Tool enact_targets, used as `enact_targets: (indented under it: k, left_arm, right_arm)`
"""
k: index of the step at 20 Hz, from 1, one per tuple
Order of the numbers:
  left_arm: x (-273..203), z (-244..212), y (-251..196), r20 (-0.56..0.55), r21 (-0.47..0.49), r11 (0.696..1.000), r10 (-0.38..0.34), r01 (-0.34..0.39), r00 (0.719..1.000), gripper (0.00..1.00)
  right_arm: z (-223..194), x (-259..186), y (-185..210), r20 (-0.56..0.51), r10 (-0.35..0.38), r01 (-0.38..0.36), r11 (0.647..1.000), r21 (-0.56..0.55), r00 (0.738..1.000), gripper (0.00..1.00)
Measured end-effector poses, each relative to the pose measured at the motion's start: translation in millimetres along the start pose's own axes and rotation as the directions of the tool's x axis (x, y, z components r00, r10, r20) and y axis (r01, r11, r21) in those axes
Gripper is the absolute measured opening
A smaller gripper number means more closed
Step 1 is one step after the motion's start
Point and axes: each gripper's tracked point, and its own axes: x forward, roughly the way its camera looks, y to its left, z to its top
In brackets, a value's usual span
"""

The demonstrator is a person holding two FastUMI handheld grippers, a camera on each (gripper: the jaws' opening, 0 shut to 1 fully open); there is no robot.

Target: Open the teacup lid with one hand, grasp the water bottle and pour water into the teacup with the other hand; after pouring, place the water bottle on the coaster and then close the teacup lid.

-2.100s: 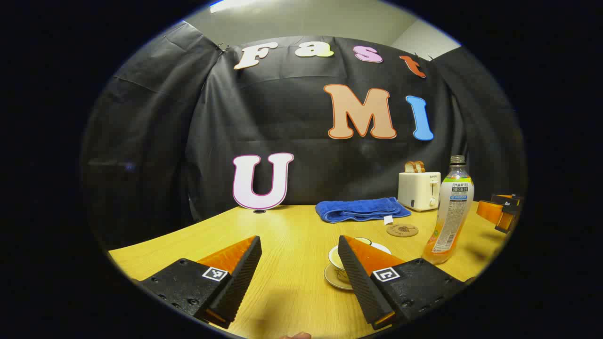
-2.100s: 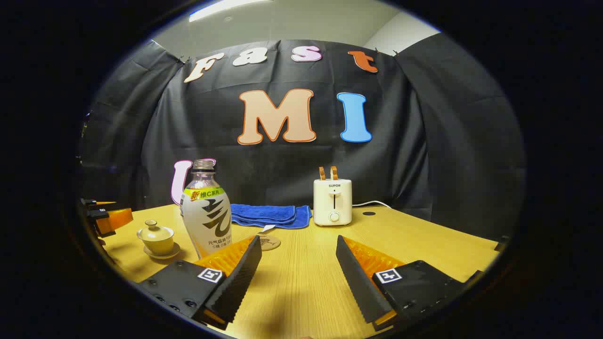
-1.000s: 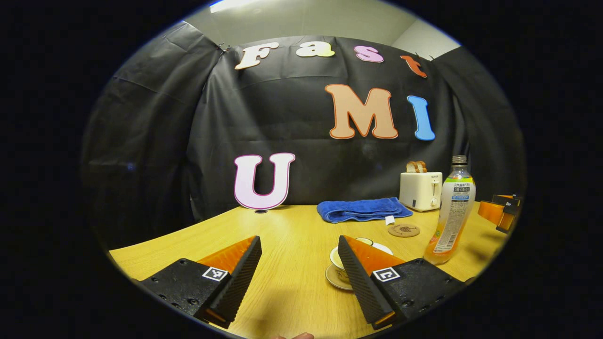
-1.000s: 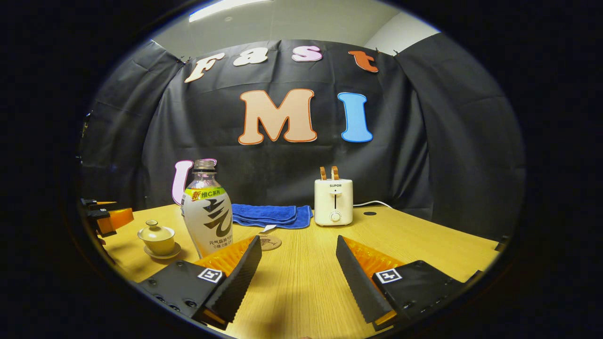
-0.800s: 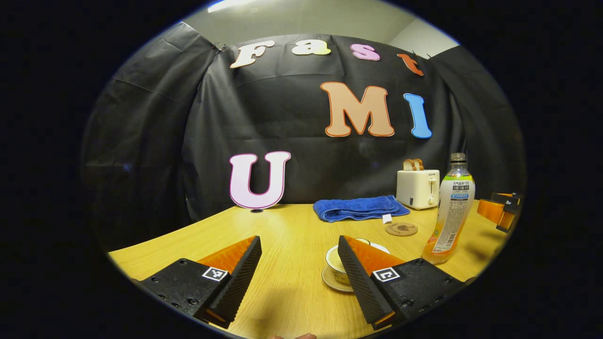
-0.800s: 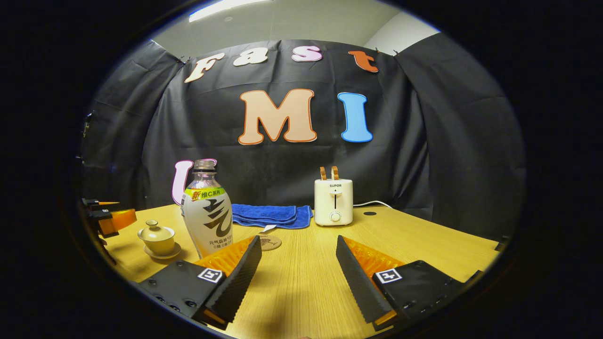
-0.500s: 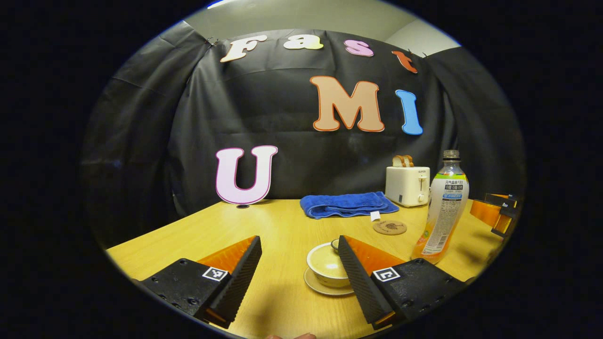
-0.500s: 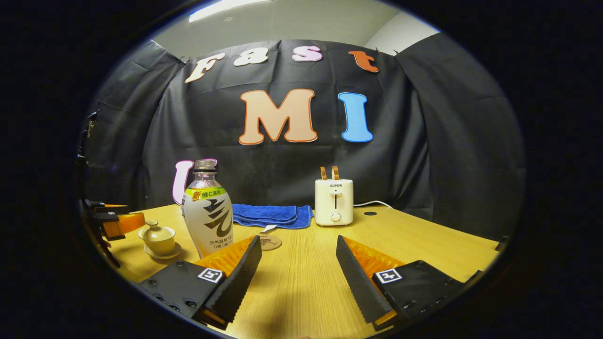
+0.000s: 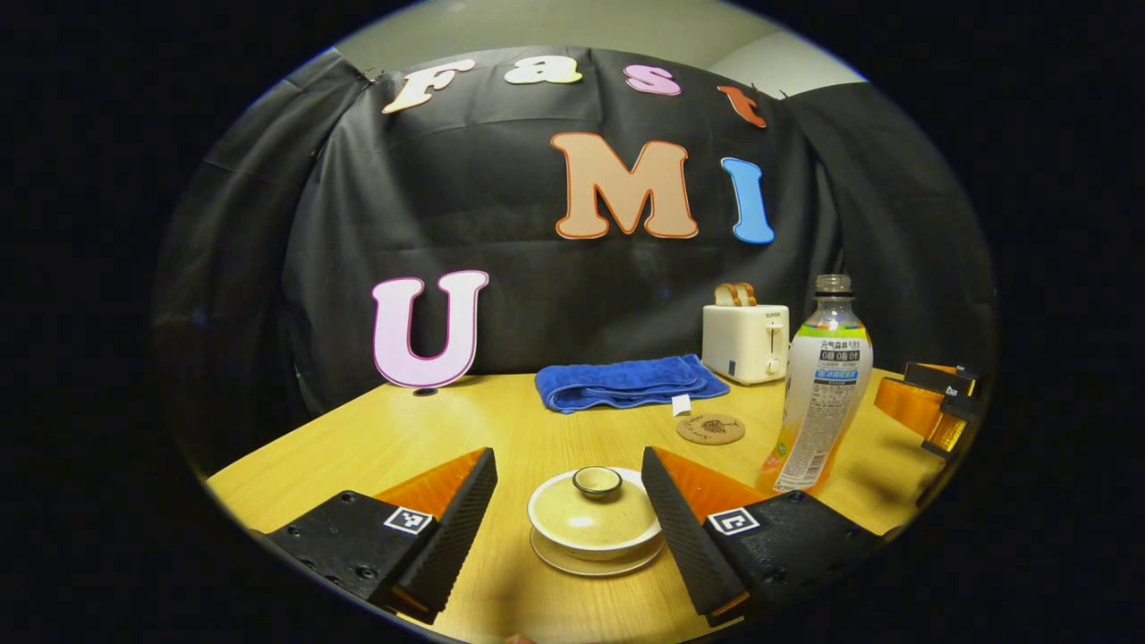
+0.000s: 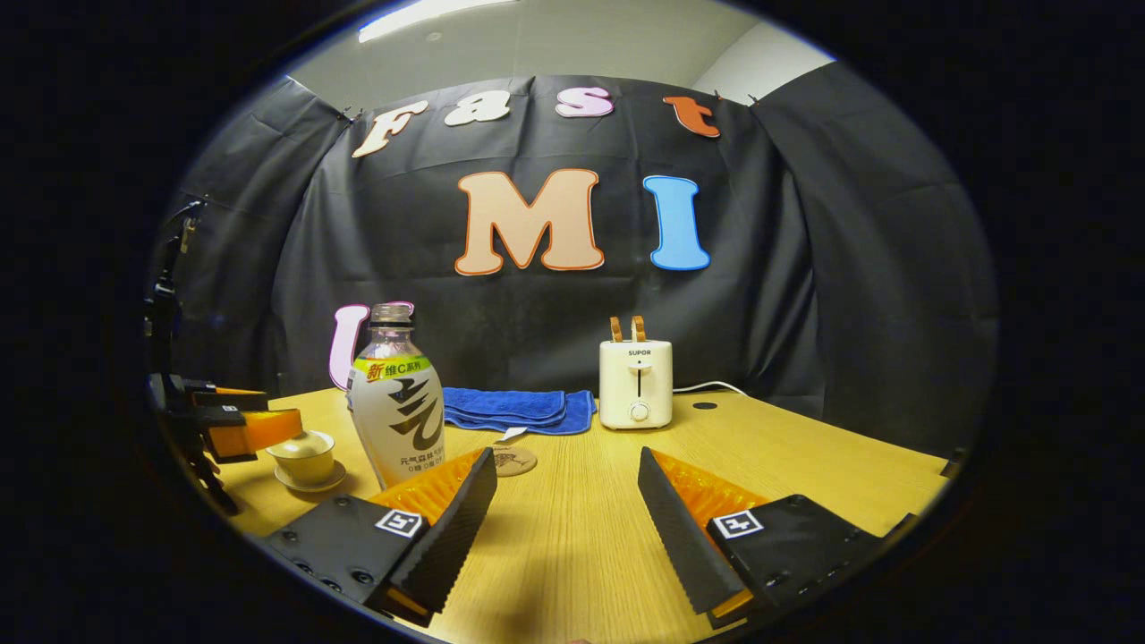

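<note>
Ceramic teacup [image 9: 595,528], lid [image 9: 596,508] still on, centred between spread fingers of left claw [image 9: 569,501]; bottle [image 9: 821,386] beside it. Step 1: lid removal. Next: close on knob [image 9: 597,480], lift. Right claw [image 10: 567,501] open, idle.

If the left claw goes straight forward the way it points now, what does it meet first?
Most likely the lidded teacup: it sits between the left claw's open fingers, its lid knob centred. The blue towel lies farther back on that line.
</note>
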Motion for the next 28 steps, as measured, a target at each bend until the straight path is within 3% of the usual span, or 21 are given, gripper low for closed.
enact_targets:
  k: [9, 12, 20, 28]
  left_arm:
    - [11, -14, -8, -0.072, 0.005, 1.000, -0.025, 0.026, 0.997, 0.77]
    - [12, -12, -9, -0.066, 0.008, 1.000, -0.027, 0.028, 0.997, 0.60]
    - [13, -10, -13, -0.047, 0.030, 0.999, -0.036, 0.038, 0.998, 0.31]
    - [13, -9, -13, -0.037, 0.029, 0.999, -0.041, 0.043, 0.998, 0.22]
  right_arm:
    - [-1, -1, 3, -0.001, 0.011, -0.011, 1.000, 0.001, 1.000, 0.98]
    - [-1, -1, 4, -0.002, 0.013, -0.013, 1.000, 0.001, 1.000, 1.00]
    - [-1, 0, 3, 0.000, 0.012, -0.012, 1.000, 0.001, 1.000, 1.00]
    - [-1, 0, 5, -0.001, 0.018, -0.018, 1.000, 0.001, 1.000, 1.00]
